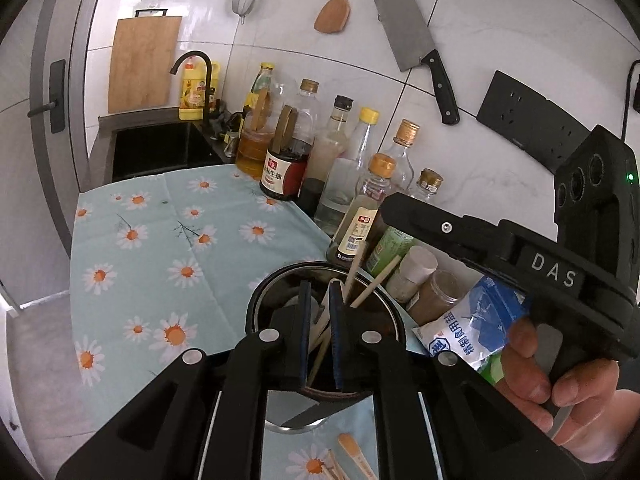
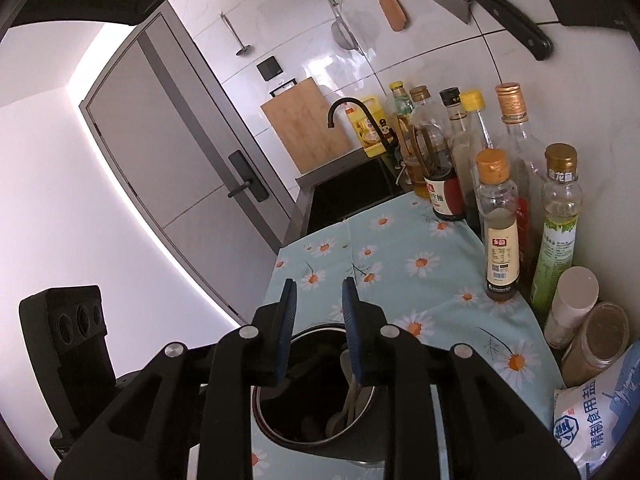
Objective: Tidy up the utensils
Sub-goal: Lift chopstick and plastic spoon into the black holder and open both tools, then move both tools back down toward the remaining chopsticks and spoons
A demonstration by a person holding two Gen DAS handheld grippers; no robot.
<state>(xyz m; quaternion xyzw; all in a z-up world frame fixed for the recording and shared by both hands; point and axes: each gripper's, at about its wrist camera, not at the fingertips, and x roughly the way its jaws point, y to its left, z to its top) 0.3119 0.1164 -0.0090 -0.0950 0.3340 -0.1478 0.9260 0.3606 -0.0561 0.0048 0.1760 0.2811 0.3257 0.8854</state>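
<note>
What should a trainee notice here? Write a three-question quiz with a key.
1. True or false: the right claw is holding a spoon.
2. Where do the chopsticks stand? A) in the sink B) in the metal holder C) on the cutting board
3. Fill in: the cleaver hangs on the ___.

Key: 1 false, its jaws are apart and empty; 2 B; 3 wall.

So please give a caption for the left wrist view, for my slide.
Left gripper lowering wooden chopsticks into the steel utensil holder.
</note>
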